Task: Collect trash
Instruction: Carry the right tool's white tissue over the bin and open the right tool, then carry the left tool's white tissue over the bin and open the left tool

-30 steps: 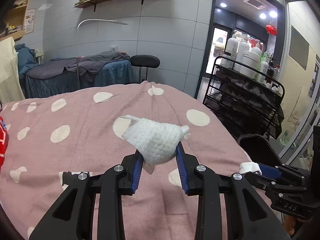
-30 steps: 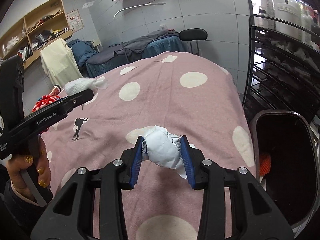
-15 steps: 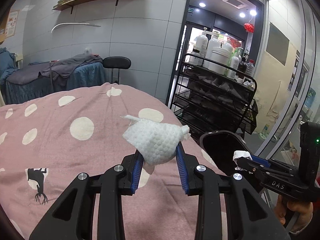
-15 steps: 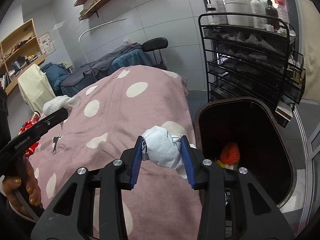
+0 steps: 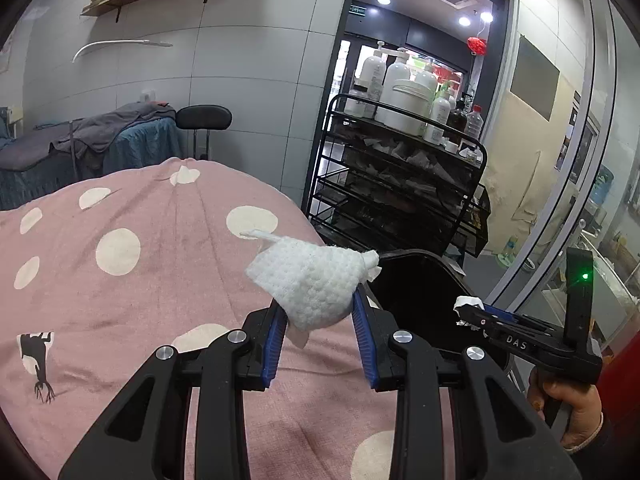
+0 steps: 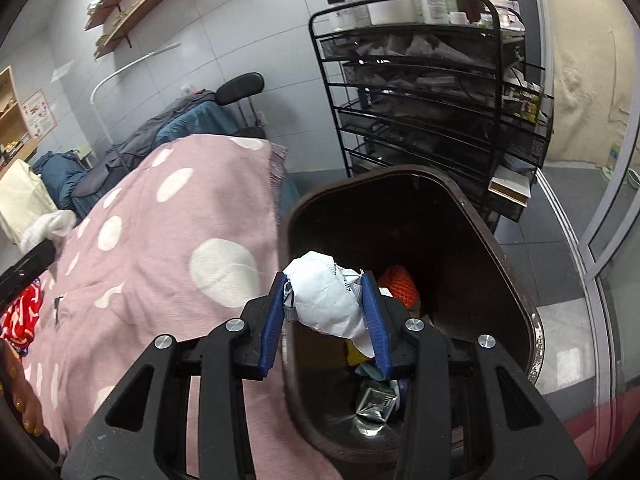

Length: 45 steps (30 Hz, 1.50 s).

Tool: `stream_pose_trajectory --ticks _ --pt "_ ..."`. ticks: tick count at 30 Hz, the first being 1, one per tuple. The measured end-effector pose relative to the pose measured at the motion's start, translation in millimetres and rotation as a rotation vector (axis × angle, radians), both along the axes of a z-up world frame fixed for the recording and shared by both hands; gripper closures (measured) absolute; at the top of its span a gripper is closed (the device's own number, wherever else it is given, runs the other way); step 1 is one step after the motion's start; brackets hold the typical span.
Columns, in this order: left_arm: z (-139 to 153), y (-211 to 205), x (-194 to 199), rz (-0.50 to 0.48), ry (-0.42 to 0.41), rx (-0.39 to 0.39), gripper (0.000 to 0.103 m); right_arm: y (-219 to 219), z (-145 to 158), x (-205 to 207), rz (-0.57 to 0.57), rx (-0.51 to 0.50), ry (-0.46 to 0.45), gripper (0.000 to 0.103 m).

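A white textured tissue wad (image 5: 314, 280) is pinched between the blue pads of my left gripper (image 5: 318, 312), held above the pink spotted bedspread (image 5: 120, 288) near its right edge. My right gripper (image 6: 326, 302) is shut on a crumpled white paper wrapper (image 6: 326, 298) and hangs over the open mouth of the dark bin (image 6: 492, 236). Inside the bin lie an orange net ball (image 6: 400, 286) and some foil and paper scraps (image 6: 374, 402). In the left wrist view the right gripper (image 5: 466, 310) shows from the side over the bin (image 5: 416, 284), a hand on its handle.
A black wire trolley (image 6: 432, 92) loaded with white bottles stands just behind the bin. Beyond the bed are a black stool (image 5: 204, 118) and a massage table under grey and blue covers (image 5: 80, 148). A red patterned item (image 6: 20, 312) lies on the bed's left side.
Both grippers have swung right from over the bed toward the bin, each keeping its wad. The right one now hangs over the bin's opening; the left has come near the bed's edge.
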<state>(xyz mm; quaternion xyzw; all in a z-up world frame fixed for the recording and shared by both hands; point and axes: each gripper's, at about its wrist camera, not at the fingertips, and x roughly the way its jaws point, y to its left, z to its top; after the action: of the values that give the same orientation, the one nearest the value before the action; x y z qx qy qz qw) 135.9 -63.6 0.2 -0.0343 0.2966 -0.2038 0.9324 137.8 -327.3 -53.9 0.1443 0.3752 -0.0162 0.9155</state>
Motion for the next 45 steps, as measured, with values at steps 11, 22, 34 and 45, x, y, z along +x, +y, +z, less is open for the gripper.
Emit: stream_pose_trajectory --ticks 11,22,34,45 --pt "-2.9 -25.6 -2.2 -0.062 0.006 0.029 0.071 -5.0 -32.4 10.5 -0.036 0.018 0.058 0.03" --pt "-4.8 -43.4 0.4 -0.115 0.019 0.035 0.071 0.9 -25.9 -6.8 -0.035 0.056 0.028 0.021" --pt "-14.4 -80.0 10.8 -0.219 0.07 0.047 0.071 -5.6 -22.9 -28.6 -0.065 0.07 0.019 0.021" --pt "-22.4 -114.8 18.8 -0.295 0.094 0.092 0.071 -26.6 -27.9 -44.8 -0.134 0.084 0.029 0.021"
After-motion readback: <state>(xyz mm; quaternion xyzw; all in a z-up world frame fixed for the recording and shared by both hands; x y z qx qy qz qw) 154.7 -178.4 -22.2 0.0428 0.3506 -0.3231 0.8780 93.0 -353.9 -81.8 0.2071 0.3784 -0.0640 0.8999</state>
